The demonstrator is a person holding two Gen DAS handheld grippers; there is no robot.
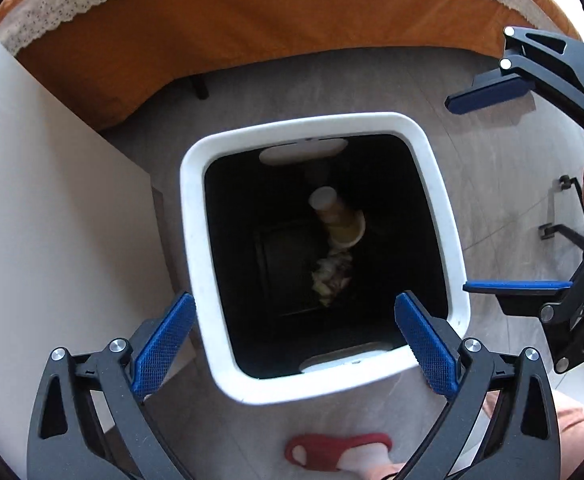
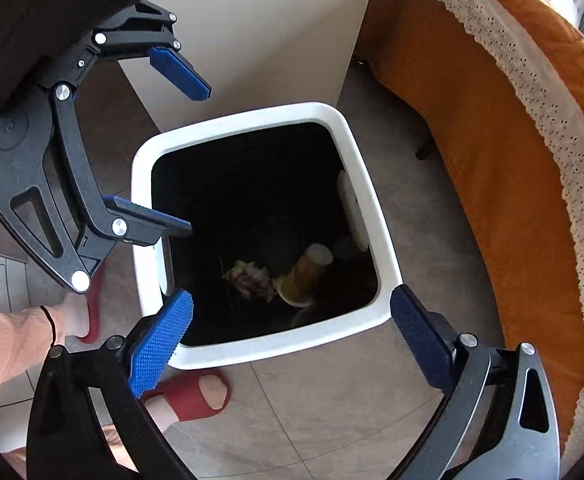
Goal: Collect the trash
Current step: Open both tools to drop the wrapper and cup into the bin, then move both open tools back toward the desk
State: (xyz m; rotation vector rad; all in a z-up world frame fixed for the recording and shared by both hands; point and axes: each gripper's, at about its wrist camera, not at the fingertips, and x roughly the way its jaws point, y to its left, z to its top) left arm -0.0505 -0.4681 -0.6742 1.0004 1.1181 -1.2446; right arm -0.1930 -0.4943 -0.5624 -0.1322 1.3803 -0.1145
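Grey wood-grain flooring is seen beneath a white plastic trash bin, whose rounded square rim and dark inner walls are looked into from above in both wrist views. Beside the bin a smooth white panel is stood, and an orange bedspread with a perforated lace trim is draped along the far side. The left gripper is held over the near edge of the bin and pointed downward, its jaws spread wide with nothing between them; its blue pads are covered in a fine dotted texture and are carried on black hinged links with silver rivets. The right gripper is likewise poised above the bin opening, tilted down, with jaws wide apart and nothing gripped. Each tool is caught at the edge of the other's view, fingers parted. At the bottom of the bin a paper cup is lying on its side, pale and cylindrical with a yellowish interior, and just beside it a crumpled wad of paper is resting, wrinkled and mottled. Red rubber slippers are worn on the feet seen on the floor close to the bin.
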